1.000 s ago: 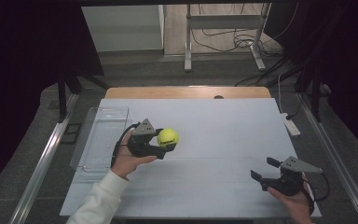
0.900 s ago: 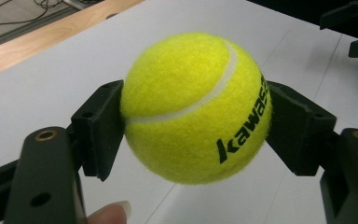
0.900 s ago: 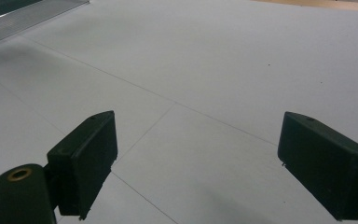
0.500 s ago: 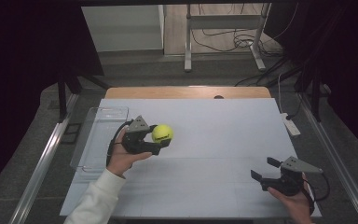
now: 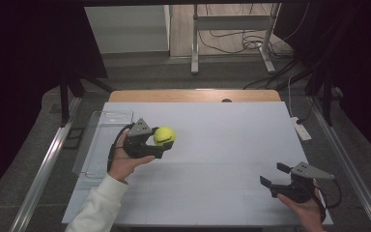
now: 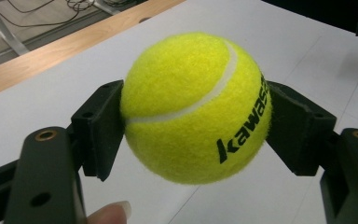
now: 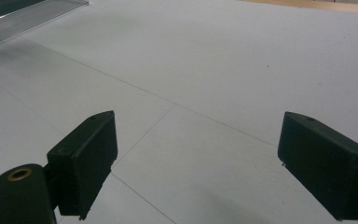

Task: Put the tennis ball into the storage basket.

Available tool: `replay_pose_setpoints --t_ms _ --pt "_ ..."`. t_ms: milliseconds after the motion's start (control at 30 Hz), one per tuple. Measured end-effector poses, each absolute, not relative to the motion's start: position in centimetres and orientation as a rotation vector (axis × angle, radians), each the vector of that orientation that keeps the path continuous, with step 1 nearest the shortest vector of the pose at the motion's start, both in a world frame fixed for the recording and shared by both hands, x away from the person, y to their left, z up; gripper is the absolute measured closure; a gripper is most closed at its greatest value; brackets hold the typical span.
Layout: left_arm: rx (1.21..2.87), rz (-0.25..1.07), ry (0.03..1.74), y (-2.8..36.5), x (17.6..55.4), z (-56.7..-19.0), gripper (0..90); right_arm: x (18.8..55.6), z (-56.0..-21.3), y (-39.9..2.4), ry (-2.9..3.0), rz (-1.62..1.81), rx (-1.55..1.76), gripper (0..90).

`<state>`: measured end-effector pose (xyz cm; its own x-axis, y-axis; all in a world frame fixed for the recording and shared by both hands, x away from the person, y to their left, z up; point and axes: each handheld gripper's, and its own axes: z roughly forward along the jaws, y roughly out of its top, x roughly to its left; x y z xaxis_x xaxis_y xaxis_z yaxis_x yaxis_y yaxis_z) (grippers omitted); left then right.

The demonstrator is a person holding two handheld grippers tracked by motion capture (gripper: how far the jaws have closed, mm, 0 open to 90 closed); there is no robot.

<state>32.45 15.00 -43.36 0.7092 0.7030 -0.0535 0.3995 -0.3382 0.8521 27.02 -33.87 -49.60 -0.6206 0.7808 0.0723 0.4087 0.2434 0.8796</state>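
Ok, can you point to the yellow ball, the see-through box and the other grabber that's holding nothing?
tennis ball [image 6: 193, 105], left gripper view, its fuzzy yellow front.
clear box [image 5: 107, 118], high view, its far wall.
right gripper [image 5: 274, 174], high view, the gap midway between its open jaws.

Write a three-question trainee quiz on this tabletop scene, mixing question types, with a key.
1. True or false: the left gripper is clamped on the tennis ball.
2. Multiple choice: the right gripper is A) holding a ball, B) open with nothing between its pads, C) inside the tray.
3. Which side of the ball, in the high view, is the clear plastic tray?

Key: 1 true, both pads press its sides. 2 B. 3 left, at the white table edge.
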Motion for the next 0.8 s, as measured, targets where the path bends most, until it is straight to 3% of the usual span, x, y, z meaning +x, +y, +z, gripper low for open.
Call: replay_pose_setpoints --t_ms 800 --pt "1.925 0.431 0.944 18.1 33.4 -43.6 26.5 27.0 -49.7 -33.9 2.144 1.336 1.092 12.0"
